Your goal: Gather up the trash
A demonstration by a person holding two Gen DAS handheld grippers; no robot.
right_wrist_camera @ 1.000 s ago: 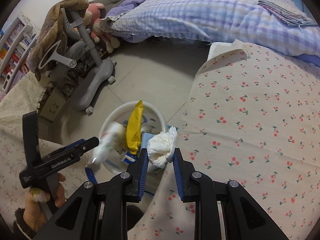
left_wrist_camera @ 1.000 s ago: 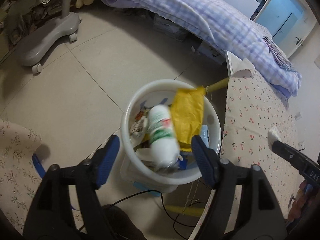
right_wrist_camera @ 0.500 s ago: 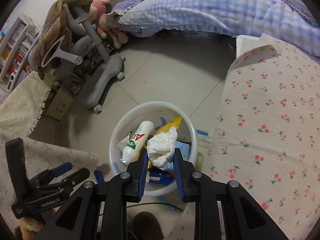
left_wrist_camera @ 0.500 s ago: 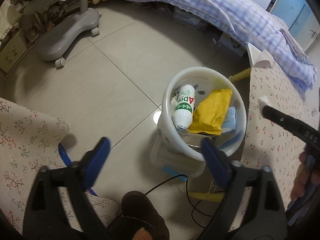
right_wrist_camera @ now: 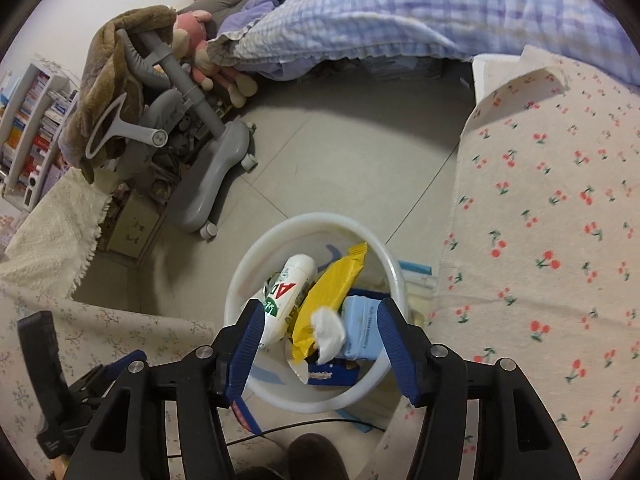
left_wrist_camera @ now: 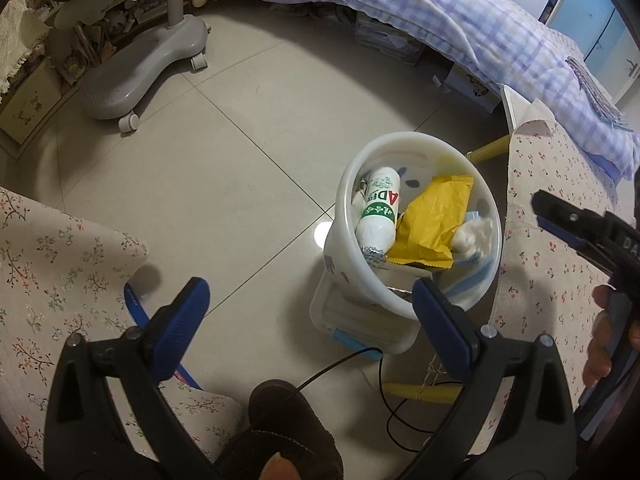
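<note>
A white trash bin (left_wrist_camera: 344, 216) (right_wrist_camera: 240, 280) stands on the tiled floor. It holds a white bottle with a green label (left_wrist_camera: 378, 212) (right_wrist_camera: 286, 292), a yellow wrapper (left_wrist_camera: 434, 220) (right_wrist_camera: 332, 288), a crumpled white tissue (left_wrist_camera: 476, 234) (right_wrist_camera: 330, 330) and blue packets (right_wrist_camera: 362, 326). My right gripper (right_wrist_camera: 320, 336) is open directly above the bin, with the tissue below it. My left gripper (left_wrist_camera: 308, 316) is open and empty, above the floor to the left of the bin. The right gripper also shows at the right edge of the left wrist view (left_wrist_camera: 580, 228).
A table with a cherry-print cloth (right_wrist_camera: 540, 240) (left_wrist_camera: 536, 264) is right of the bin. A floral cloth (left_wrist_camera: 52, 264) lies at the left. A grey chair base (left_wrist_camera: 140, 68) (right_wrist_camera: 208, 184) and a bed with a checked quilt (left_wrist_camera: 460, 28) stand farther back. A black cable (left_wrist_camera: 340, 364) runs under the bin.
My right gripper has opened and let go of the tissue, which now lies in the bin. My left gripper has drawn back to the left of the bin.
</note>
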